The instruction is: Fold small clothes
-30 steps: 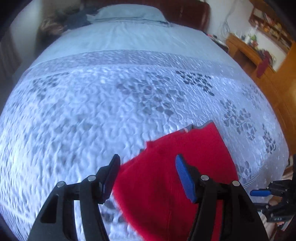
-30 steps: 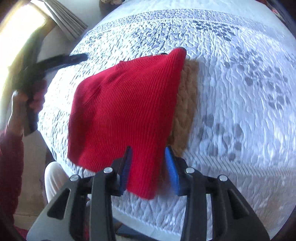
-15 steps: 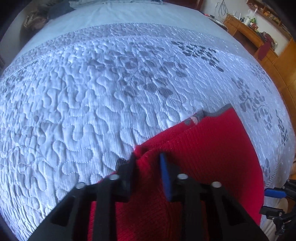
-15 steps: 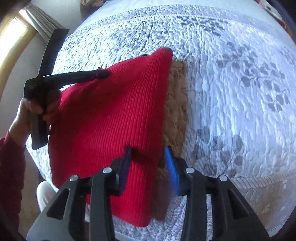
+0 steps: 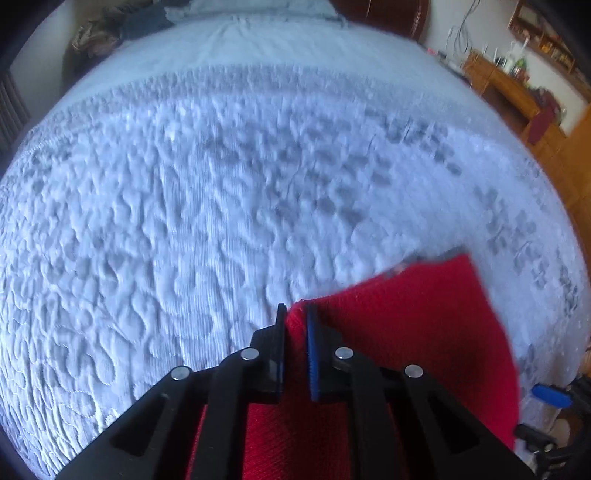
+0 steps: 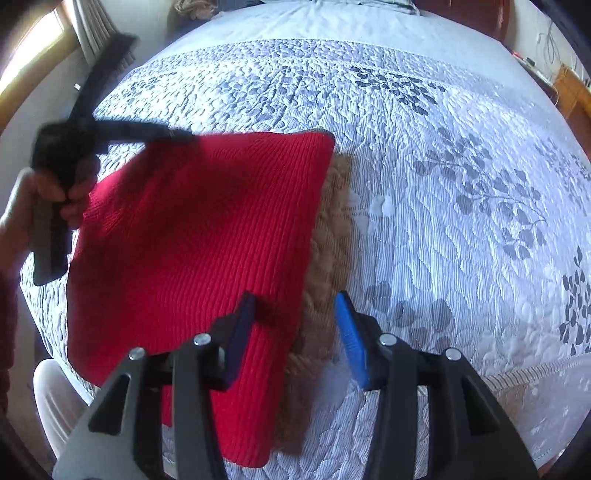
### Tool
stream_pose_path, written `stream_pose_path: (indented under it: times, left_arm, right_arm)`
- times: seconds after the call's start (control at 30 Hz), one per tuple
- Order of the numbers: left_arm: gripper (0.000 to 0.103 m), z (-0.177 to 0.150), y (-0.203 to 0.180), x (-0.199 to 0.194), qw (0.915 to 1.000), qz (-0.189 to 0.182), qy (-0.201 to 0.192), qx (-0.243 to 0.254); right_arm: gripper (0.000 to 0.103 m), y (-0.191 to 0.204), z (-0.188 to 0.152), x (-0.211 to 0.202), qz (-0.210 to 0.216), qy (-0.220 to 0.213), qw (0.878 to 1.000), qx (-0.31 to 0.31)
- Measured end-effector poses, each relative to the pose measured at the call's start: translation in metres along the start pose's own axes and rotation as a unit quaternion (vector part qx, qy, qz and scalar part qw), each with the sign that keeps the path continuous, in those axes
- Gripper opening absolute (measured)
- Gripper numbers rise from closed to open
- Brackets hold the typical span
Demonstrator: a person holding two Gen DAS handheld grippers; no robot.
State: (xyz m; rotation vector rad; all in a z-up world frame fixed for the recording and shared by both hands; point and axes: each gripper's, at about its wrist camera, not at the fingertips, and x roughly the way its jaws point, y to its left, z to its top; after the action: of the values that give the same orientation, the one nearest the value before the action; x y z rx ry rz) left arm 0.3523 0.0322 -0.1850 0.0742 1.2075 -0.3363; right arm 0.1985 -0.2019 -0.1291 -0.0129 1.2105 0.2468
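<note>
A red ribbed knit garment (image 6: pixel 192 236) lies on the quilted bed, over a brown knit piece (image 6: pixel 330 236) that shows along its right edge. My left gripper (image 5: pixel 294 319) is shut on a corner of the red garment (image 5: pixel 406 325) and lifts it a little. In the right wrist view the left gripper (image 6: pixel 162 133) holds the garment's far left corner. My right gripper (image 6: pixel 295 314) is open, its jaws wide apart over the near right edge of the red garment and the brown piece.
The white and grey quilted bedspread (image 6: pixel 461 192) covers the whole bed. A wooden desk (image 5: pixel 506 85) stands at the far right. A dark headboard (image 5: pixel 384 14) and a pile of clothes (image 5: pixel 110 26) are at the far end. The right gripper (image 5: pixel 550 395) shows at the bed's right edge.
My left gripper closed on the red garment's corner and has begun lifting it. My right gripper opened wider and let go of the near edge.
</note>
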Motion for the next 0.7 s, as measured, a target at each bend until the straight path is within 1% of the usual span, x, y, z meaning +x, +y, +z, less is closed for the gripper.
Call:
stream_pose_path:
  times: [0.03, 0.1, 0.13, 0.2, 0.23, 0.27, 0.3, 0.33, 0.37, 0.4, 0.47, 0.5, 0.6, 0.63, 0.7]
  left_arm:
    - [0.011, -0.004, 0.0, 0.006, 1.0, 0.003, 0.002, 0.004]
    - [0.014, -0.009, -0.003, 0.008, 0.9997, 0.015, -0.009, 0.018]
    - [0.015, -0.009, -0.004, 0.006, 0.9996, 0.015, -0.012, 0.018]
    - [0.019, -0.009, -0.003, 0.0, 0.9998, 0.011, -0.015, 0.009]
    - [0.023, -0.009, -0.002, -0.004, 0.9998, 0.011, -0.014, 0.004]
    - [0.032, -0.009, -0.001, -0.009, 0.9998, 0.014, -0.015, -0.001]
    - [0.036, -0.011, 0.0, -0.018, 0.9996, 0.017, -0.022, -0.007]
    - [0.037, -0.014, 0.001, -0.027, 0.9994, 0.016, -0.028, -0.01]
    - [0.043, -0.018, 0.001, -0.036, 0.9993, 0.015, -0.032, -0.014]
    - [0.049, -0.025, 0.003, -0.048, 0.9991, 0.016, -0.033, -0.021]
    - [0.054, -0.044, 0.008, -0.07, 0.9986, 0.019, -0.03, -0.04]
    - [0.054, -0.052, 0.01, -0.078, 0.9983, 0.022, -0.028, -0.047]
    - [0.056, -0.095, 0.017, -0.103, 0.9959, 0.043, -0.019, -0.077]
    - [0.056, -0.115, 0.019, -0.111, 0.9951, 0.036, -0.011, -0.091]
    - [0.056, -0.14, 0.019, -0.12, 0.9937, 0.018, 0.003, -0.11]
  right_arm:
    - [0.045, 0.0, 0.0, 0.0, 0.0, -0.001, 1.0, 0.0]
    - [0.045, 0.001, 0.0, -0.001, -0.002, -0.003, 1.0, -0.003]
    - [0.045, 0.001, 0.0, 0.0, -0.004, -0.003, 1.0, -0.005]
    - [0.045, 0.002, -0.001, 0.001, -0.005, -0.003, 1.0, -0.006]
    - [0.045, 0.001, -0.001, 0.001, -0.004, -0.002, 1.0, -0.005]
    - [0.045, 0.0, -0.001, 0.001, -0.001, -0.002, 1.0, -0.002]
    - [0.045, -0.001, -0.001, 0.0, 0.001, -0.002, 1.0, 0.0]
    - [0.045, -0.002, -0.002, -0.001, 0.002, -0.002, 1.0, 0.001]
    - [0.045, -0.002, -0.002, -0.002, 0.001, -0.001, 1.0, 0.002]
    - [0.045, -0.002, -0.004, -0.005, -0.001, -0.001, 1.0, 0.002]
    - [0.045, -0.001, -0.008, -0.009, -0.006, -0.003, 1.0, -0.001]
    - [0.045, -0.001, -0.01, -0.011, -0.007, -0.002, 1.0, -0.001]
    - [0.045, -0.002, -0.02, -0.016, -0.002, 0.003, 1.0, 0.002]
    - [0.045, -0.003, -0.024, -0.018, 0.0, 0.004, 1.0, 0.005]
    - [0.045, -0.003, -0.03, -0.021, 0.002, 0.005, 1.0, 0.006]
